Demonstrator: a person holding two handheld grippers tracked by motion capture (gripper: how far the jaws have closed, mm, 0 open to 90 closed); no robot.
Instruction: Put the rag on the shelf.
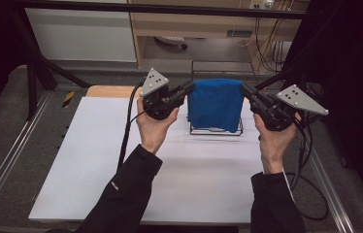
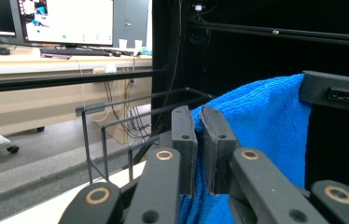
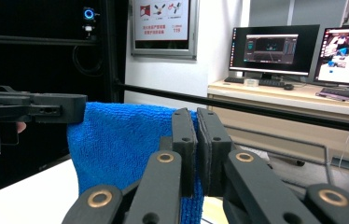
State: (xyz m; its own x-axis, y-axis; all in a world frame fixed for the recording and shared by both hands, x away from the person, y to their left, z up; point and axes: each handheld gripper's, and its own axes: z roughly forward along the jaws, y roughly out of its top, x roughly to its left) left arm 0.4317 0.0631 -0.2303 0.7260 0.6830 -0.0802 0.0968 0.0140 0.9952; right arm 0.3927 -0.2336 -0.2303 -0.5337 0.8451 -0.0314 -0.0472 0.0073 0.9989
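blue towel [image 1: 215,104] stretched between both grippers above the black wire rack [image 1: 216,130] at the far edge of the white table [image 1: 97,160]. left gripper [image 1: 189,89] clamped on the towel's top left corner, cloth pinched between its pads in the left gripper view. right gripper [image 1: 244,89] clamped on the top right corner, same pinch. towel hangs flat, lower edge at the rack

Black sleeves [image 1: 123,194]; black claws, brass rivets [image 2: 164,155], grey triangular plates [image 1: 153,81].
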